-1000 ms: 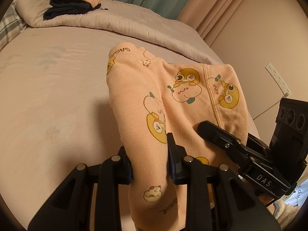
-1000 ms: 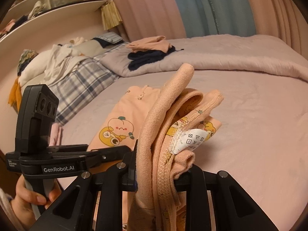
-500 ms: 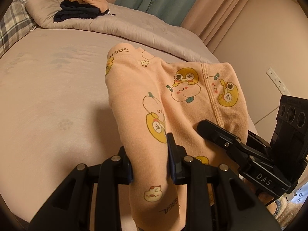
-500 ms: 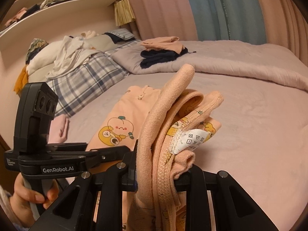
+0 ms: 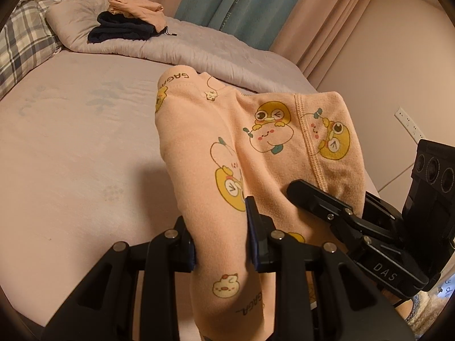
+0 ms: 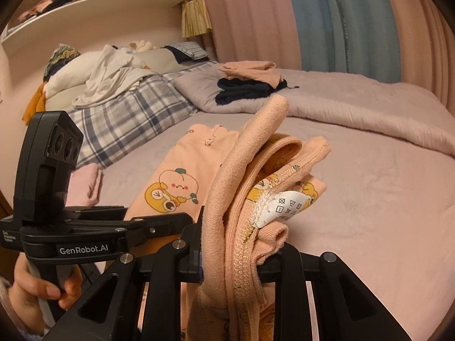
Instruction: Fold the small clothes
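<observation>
Gripping a fold of the peach cartoon-print pants (image 5: 199,153), the left gripper (image 5: 220,227) has its jaws clenched on a bunched leg, while the rest of the garment drapes forward and down onto the bed (image 5: 71,156). The right gripper (image 6: 230,244) clamps the gathered waistband, where a white care label (image 6: 284,204) sticks out. A hand (image 6: 31,287) grasps the left gripper's handle. Well behind, a dark folded garment (image 5: 119,27) sits on a quilt (image 5: 199,51) with a peach one on top.

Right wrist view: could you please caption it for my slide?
Right gripper clamps bunched peach pyjama trousers, care label showing, above the bed.
</observation>
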Tool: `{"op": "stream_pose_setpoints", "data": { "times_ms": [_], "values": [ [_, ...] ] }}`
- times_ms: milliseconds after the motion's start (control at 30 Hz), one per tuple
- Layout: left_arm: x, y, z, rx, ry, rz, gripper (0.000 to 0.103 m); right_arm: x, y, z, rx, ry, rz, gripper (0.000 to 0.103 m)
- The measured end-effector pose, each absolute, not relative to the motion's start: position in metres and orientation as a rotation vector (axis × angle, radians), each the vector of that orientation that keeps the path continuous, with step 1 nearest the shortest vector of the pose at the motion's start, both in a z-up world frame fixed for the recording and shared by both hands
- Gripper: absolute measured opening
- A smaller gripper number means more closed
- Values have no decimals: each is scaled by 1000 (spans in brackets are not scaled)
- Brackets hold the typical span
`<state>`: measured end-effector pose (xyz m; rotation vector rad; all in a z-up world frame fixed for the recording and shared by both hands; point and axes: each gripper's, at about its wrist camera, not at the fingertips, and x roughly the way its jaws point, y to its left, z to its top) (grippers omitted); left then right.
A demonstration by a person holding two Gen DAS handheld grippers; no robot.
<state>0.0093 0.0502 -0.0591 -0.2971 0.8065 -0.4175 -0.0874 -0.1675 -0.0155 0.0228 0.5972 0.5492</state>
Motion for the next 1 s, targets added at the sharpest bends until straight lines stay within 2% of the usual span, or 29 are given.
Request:
{"op": "stream_pose_setpoints", "data": {
  "times_ms": [1000],
  "values": [
    [2, 56, -38, -238, 731, -392, 28, -82, -162, -5, -3, 554, 557, 26]
  ]
}}
